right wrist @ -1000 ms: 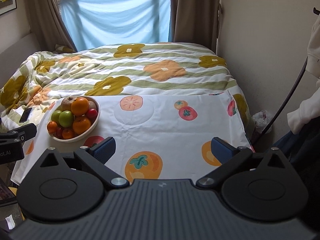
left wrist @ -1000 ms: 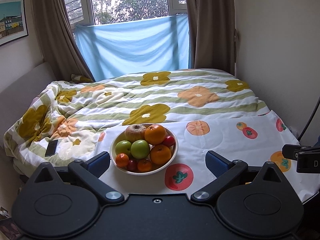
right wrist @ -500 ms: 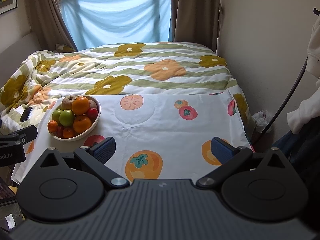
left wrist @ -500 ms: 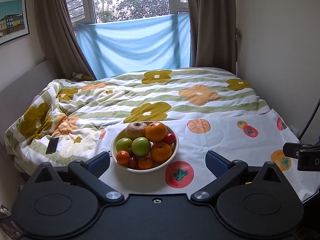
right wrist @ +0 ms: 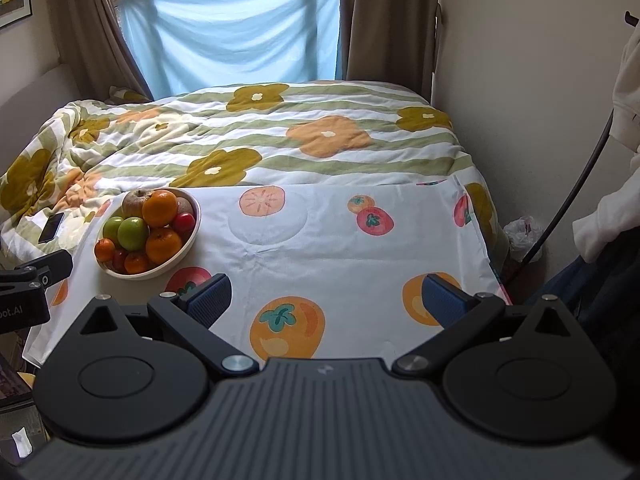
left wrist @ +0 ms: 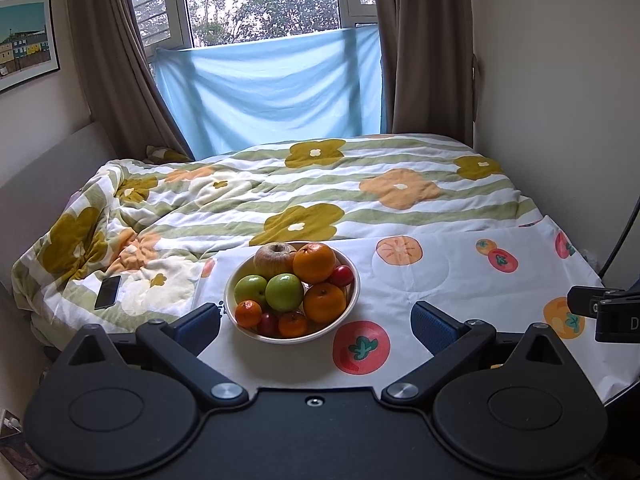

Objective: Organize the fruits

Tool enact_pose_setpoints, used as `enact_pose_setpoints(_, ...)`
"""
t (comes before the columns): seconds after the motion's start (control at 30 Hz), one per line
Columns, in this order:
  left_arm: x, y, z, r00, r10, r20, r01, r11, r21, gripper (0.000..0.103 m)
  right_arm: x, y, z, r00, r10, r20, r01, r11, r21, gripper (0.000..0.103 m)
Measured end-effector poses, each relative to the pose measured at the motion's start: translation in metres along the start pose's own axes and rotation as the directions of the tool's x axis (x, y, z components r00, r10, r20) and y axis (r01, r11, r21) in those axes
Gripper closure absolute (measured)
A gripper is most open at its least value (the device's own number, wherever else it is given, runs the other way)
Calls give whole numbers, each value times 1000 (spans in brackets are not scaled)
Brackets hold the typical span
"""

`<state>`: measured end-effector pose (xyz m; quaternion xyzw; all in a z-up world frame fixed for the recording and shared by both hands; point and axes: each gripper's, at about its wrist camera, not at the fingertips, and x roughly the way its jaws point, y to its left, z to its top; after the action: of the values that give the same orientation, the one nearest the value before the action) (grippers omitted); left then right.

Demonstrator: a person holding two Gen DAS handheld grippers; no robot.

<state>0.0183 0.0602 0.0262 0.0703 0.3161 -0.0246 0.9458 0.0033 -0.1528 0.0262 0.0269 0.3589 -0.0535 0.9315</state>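
Fruit bowl (left wrist: 352,280) on persimmon-print cloth (left wrist: 440,280), floral quilt (left wrist: 360,200), curtained window (left wrist: 264,0)

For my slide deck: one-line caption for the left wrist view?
Open left gripper faces a white bowl heaped with oranges, green apples and small red fruit on a fruit-print cloth.

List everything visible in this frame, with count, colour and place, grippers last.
bowl: one, cream, on the fruit-print cloth, left part
oranges: two large, orange, right side of the bowl
tangerines: two small, orange, front of the bowl
green apples: two, bowl centre-left
russet apple: one, brownish, back of the bowl
red fruits: at least two, small
fruit-print cloth: one, white, foot of the bed
phone: one, black, on the duvet
left gripper: open, empty
right gripper: open, empty
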Motion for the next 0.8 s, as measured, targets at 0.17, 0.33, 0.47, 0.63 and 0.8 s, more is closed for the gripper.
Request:
enact_pose_setpoints(0.17,0,0,0,1000,1,0,-1,1000,0,0,0,0,0,1000,-1,0,1,1000,2,0)
enact_pose_setpoints(0.33,0,2,-2,1000,3,1,-3,1000,-2,0,0,0,0,1000,0,0,0,1000,1,0)
enact_pose_setpoints(0.47,0,2,-4,1000,5,-1,-5,1000,1,0,0,0,0,1000,-1,-2,1,1000,-1,0)
enact_pose_setpoints(0.63,-1,3,-4,1000,0,5,0,1000,3,0,0,0,-5,1000,0,-3,0,1000,0,0)
enact_pose_setpoints(0.8,-1,4,-3,1000,10,6,-10,1000,-7,0,0,1,-6,1000,0,-5,0,1000,0,0)
